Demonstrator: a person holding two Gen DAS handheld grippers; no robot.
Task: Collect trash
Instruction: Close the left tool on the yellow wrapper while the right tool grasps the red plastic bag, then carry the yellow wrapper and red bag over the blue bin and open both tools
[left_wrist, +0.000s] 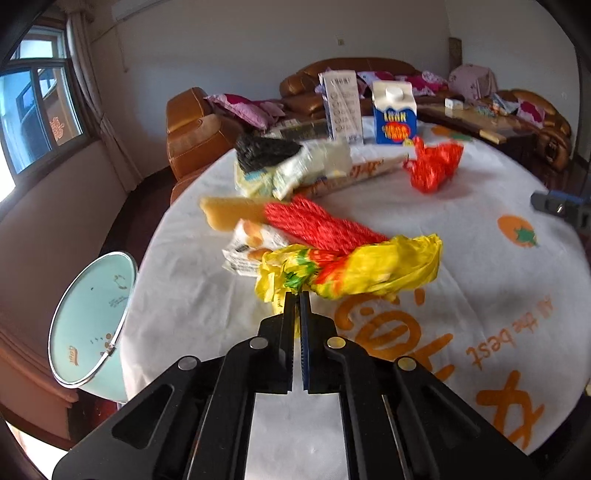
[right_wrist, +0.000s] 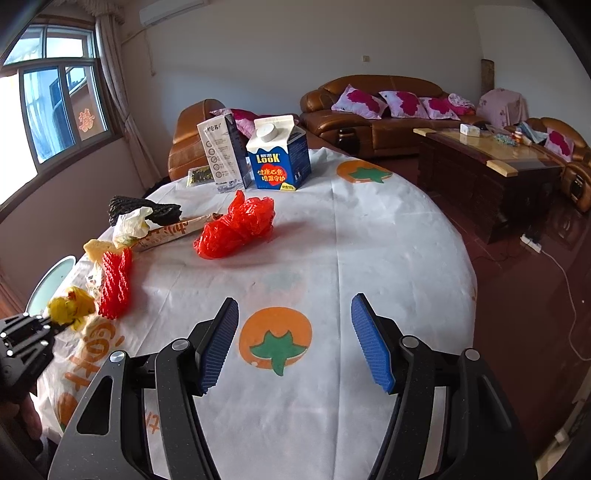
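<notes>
Crumpled yellow wrapper (left_wrist: 354, 269) with red-green print, pinched in the closed left tool (left_wrist: 298, 295); right tool (right_wrist: 295, 339) apart.

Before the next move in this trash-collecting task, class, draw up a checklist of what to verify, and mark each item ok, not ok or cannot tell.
1. Left claw shut on the crumpled yellow plastic bag: ok.
2. Bag lifted clear of the white printed tablecloth: cannot tell.
3. Pale blue round bin beside the table, mouth open: ok.
4. Right claw open and empty: ok.
5. Right claw clear of the crumpled red plastic bag: ok.
6. Red foam mesh sleeve free of the yellow bag: cannot tell; they overlap.
</notes>
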